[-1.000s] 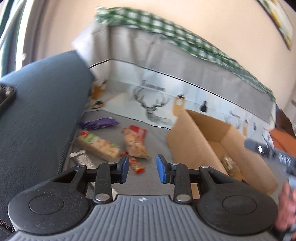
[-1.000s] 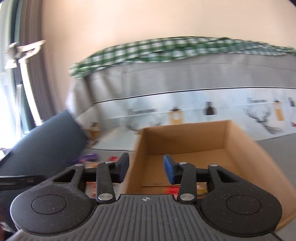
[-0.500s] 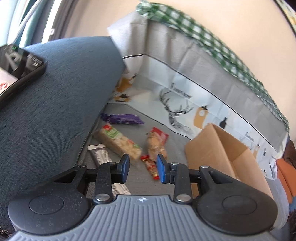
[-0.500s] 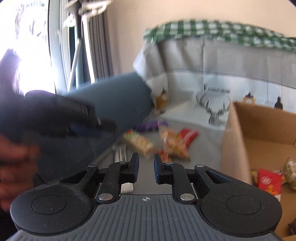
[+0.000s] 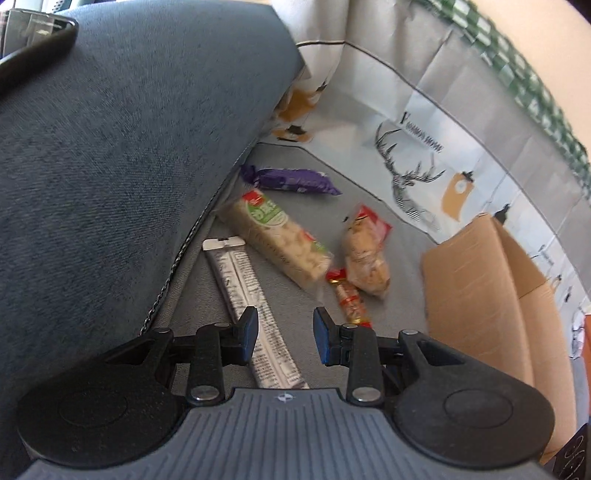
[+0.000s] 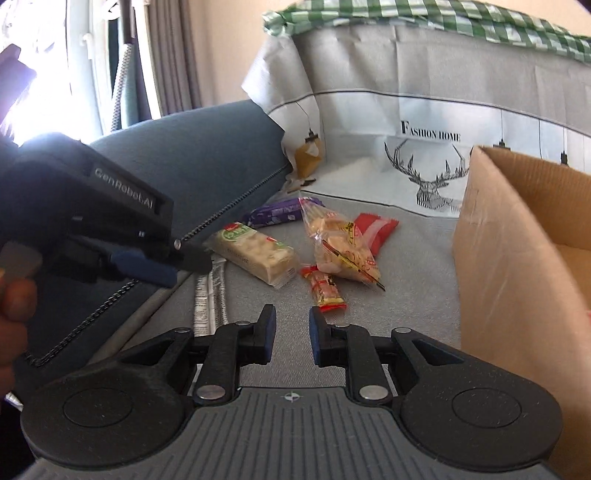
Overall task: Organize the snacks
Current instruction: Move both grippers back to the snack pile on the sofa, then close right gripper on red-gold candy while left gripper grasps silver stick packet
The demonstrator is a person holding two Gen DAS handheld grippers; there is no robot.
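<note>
Several snacks lie on the grey sofa seat: a silver-white bar [image 5: 251, 299], a cracker pack with a green label [image 5: 277, 240], a purple pack [image 5: 291, 181], a clear bag of biscuits [image 5: 364, 254] over a red pack, and a small red-gold candy [image 5: 349, 297]. My left gripper [image 5: 284, 330] is open and empty, just above the silver bar. My right gripper [image 6: 291, 334] is open and empty, short of the red-gold candy [image 6: 325, 290]. The left gripper also shows in the right wrist view [image 6: 155, 266]. The cardboard box [image 6: 517, 258] stands to the right.
A blue sofa armrest [image 5: 129, 147] rises on the left with a phone [image 5: 33, 40] on top. A printed grey-white cover [image 6: 424, 122] drapes the sofa back, with a green checked cloth [image 6: 424, 14] above it.
Both grippers swung left and down from the box toward the snack pile. The right gripper's jaws narrowed, then opened wider again. The left gripper came close over the silver bar.
</note>
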